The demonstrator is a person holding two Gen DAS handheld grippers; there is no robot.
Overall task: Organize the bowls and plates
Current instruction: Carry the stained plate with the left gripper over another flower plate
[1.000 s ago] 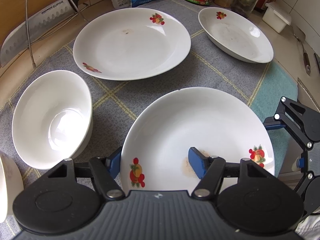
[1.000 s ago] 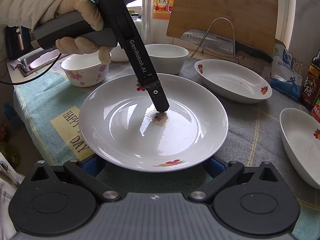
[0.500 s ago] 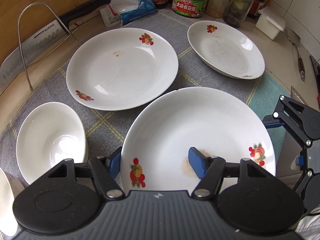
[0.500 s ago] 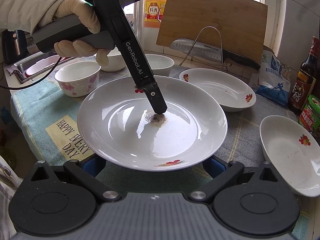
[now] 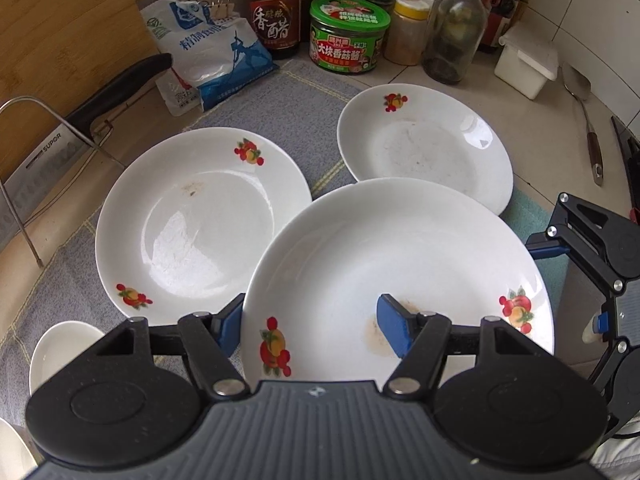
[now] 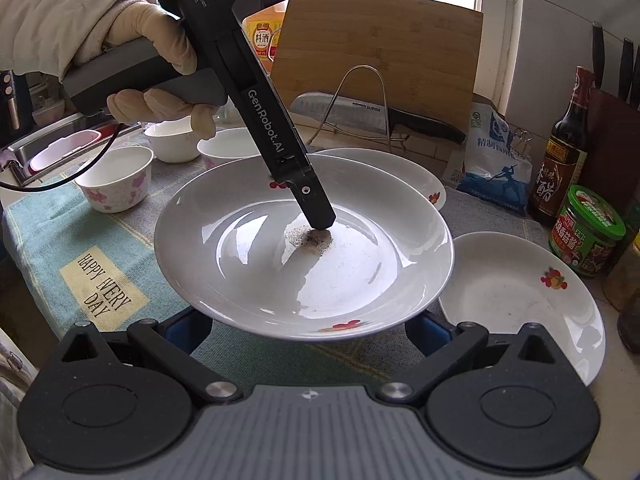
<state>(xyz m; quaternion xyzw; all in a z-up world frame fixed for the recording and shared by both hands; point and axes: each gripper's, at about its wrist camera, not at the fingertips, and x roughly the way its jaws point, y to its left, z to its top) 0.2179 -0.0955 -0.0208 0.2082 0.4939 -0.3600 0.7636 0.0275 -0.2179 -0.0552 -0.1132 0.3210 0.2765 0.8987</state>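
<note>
White plates [image 5: 392, 264] number three, one clamped by the left tool [image 5: 312, 326].

Cloth-covered counter [image 5: 540, 128] under plates [image 5: 200, 220]

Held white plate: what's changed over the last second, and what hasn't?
The held white fruit-print plate, pinched at its rim by the left gripper, has been carried up and toward the back of the counter: it now overlaps the big white plate on the grey mat and the jars look nearer. Grip unchanged; right gripper still under the near rim; other dishes unmoved.
</note>
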